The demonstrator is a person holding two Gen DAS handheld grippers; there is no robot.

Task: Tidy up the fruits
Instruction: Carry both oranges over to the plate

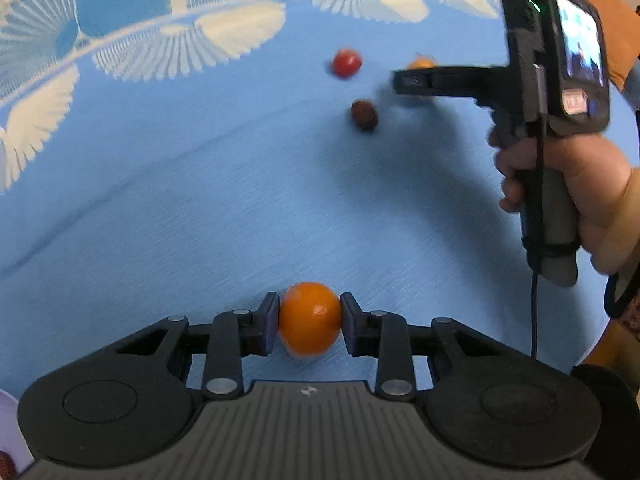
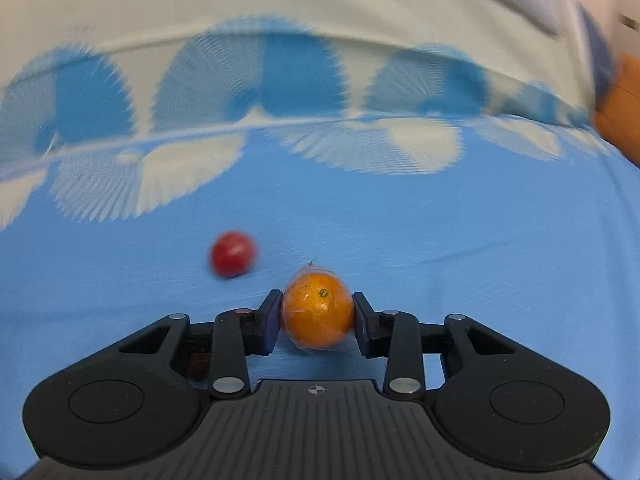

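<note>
In the left wrist view my left gripper (image 1: 310,304) is shut on a smooth orange (image 1: 310,326) that rests on the blue cloth (image 1: 160,220), with a pad pressing on each side. In the right wrist view my right gripper (image 2: 317,300) is shut on another orange (image 2: 318,320) wrapped in clear film, also down on the cloth. A red round fruit (image 2: 233,254) lies just beyond it to the left. From the left wrist view, the right gripper (image 1: 404,80) reaches in from the right, with its orange (image 1: 420,64) mostly hidden behind the fingers. Beside it lie the red fruit (image 1: 346,62) and a darker red fruit (image 1: 364,114).
The cloth (image 2: 440,240) has white fan patterns and rises into a fold at the back. A person's hand (image 1: 580,184) holds the right gripper's handle, with a cable hanging below. A pale object (image 1: 6,432) shows at the bottom-left corner. An orange-brown surface (image 2: 620,112) sits at the right edge.
</note>
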